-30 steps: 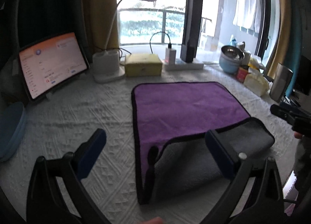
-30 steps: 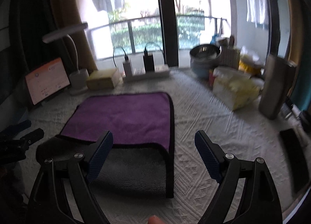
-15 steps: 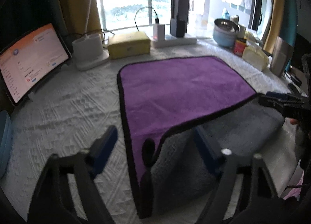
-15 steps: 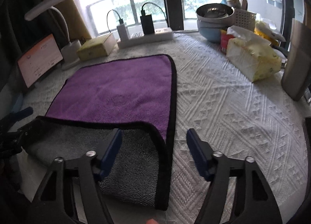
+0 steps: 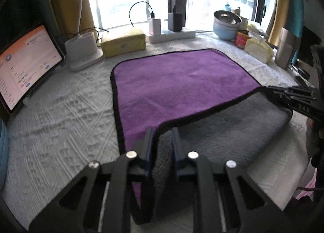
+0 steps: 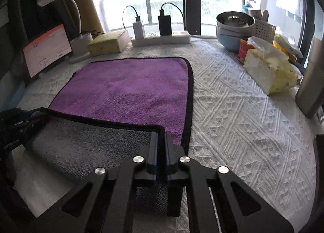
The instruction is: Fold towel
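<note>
A purple towel (image 5: 178, 83) with a black border and grey underside lies on the white textured tablecloth; it also shows in the right wrist view (image 6: 129, 93). Its near part is turned over, grey side up (image 5: 222, 129). My left gripper (image 5: 162, 133) is shut on the near left corner of the folded flap. My right gripper (image 6: 161, 135) is shut on the near right corner of the flap. The right gripper also shows in the left wrist view (image 5: 283, 95), and the left gripper in the right wrist view (image 6: 26, 119).
A tablet (image 5: 26, 63), a lamp base (image 5: 83, 50), a yellow box (image 5: 123, 42) and a power strip (image 5: 172, 34) stand behind the towel. Bowls (image 6: 235, 28), a tissue pack (image 6: 269, 71) and a steel tumbler (image 6: 309, 89) stand at the right.
Both grippers were open and back from the towel; they have moved forward and down and have shut on the two near corners of the grey flap.
</note>
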`<state>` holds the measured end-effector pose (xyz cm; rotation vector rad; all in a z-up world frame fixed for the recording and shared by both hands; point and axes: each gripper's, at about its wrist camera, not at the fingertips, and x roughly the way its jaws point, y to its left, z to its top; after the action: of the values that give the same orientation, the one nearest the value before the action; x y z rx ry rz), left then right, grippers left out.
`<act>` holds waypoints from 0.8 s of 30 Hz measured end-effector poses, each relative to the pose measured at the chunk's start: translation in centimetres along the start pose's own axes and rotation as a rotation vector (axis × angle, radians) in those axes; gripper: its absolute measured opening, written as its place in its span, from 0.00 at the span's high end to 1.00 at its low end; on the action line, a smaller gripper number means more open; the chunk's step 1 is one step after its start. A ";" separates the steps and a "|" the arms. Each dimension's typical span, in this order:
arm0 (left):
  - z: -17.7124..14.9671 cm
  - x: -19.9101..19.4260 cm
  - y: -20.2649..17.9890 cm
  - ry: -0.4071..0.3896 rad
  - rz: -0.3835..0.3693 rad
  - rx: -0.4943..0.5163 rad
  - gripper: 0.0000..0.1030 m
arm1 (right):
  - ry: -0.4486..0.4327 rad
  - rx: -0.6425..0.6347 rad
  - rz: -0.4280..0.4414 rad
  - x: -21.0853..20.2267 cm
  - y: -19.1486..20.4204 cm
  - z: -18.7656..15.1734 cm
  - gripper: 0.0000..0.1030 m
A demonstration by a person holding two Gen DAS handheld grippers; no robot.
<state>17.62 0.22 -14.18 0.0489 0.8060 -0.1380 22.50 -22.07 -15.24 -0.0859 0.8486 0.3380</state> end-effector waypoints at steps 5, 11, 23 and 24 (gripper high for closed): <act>0.0 -1.2 0.0 -0.028 -0.008 -0.007 0.85 | -0.045 -0.029 -0.013 -1.3 0.3 0.0 0.95; 0.8 -2.4 0.2 -0.070 -0.004 -0.019 0.85 | -0.114 -0.047 -0.020 -3.2 0.6 1.0 0.95; 3.7 -3.6 0.3 -0.170 0.006 -0.077 0.85 | -0.210 -0.074 -0.044 -5.0 0.7 3.7 0.95; 4.1 -3.7 0.4 -0.180 0.009 -0.077 0.85 | -0.216 -0.075 -0.045 -5.1 0.6 3.9 0.95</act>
<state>18.03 0.60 -8.67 -0.0329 0.6308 -0.1014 21.99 -21.97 -8.82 -0.1361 0.6198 0.3304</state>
